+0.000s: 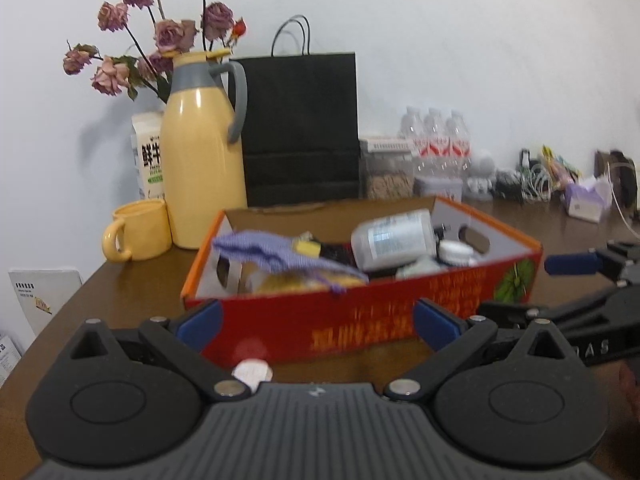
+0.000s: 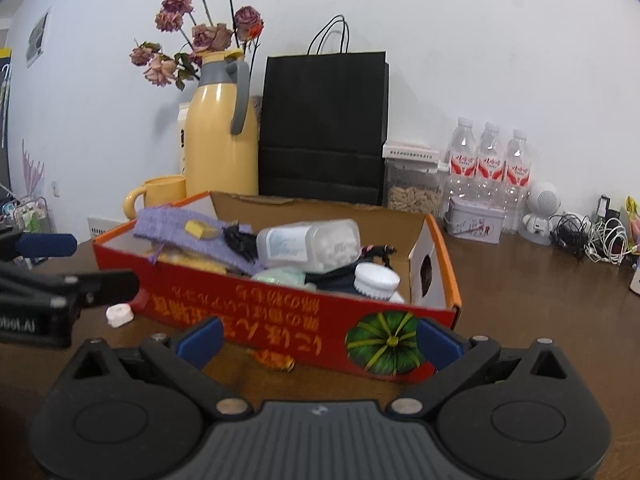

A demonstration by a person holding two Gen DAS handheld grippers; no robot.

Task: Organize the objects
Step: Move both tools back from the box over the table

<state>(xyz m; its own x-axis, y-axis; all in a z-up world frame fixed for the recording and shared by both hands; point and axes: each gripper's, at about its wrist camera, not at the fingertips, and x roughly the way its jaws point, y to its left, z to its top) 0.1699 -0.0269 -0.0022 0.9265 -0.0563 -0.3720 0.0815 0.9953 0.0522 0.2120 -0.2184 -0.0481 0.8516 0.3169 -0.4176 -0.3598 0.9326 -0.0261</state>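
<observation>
- On the brown table [image 2: 520,320] I see a red cardboard box [image 1: 360,320], orange rim, yellow Chinese print on the front wall, too blurred for me to read; right wrist view shows that print upside down plus a green pumpkin picture [image 2: 386,346].
- Left gripper [image 1: 316,326]: jaws spread wide, nothing between the blue pads, box front wall just ahead.
- Right gripper [image 2: 318,340]: jaws also spread wide, holding nothing, aimed at the pumpkin corner of the box.
- Each gripper shows up in the other's view; lettering on the left one's side reads partly "obot.AI", on the right one's partly "DAS".
- Inside the box: purple knitted cloth [image 2: 188,228] draped over the left end, small yellow block [image 2: 198,229] on it, clear plastic bottle [image 2: 308,242] lying on its side with a pale label I can't read, white ribbed cap [image 2: 378,278] near the right end, something black [image 2: 240,242] between cloth and bottle.
- Outside the box, on the table by its front wall: small white round piece [image 2: 119,314] and an orange wrapped candy [image 2: 274,359].
- Behind: yellow jug [image 1: 202,152] with grey handle, dried roses [image 1: 160,32], yellow mug [image 1: 138,230], milk carton [image 1: 149,156] with Chinese characters.
- Black paper bag [image 2: 324,128], clear container [image 2: 414,176] of tan pellets, three water bottles [image 2: 490,168] with red labels, print too small to read, small tin [image 2: 474,220], white figurine [image 2: 540,210], tangled cables [image 2: 592,236].
</observation>
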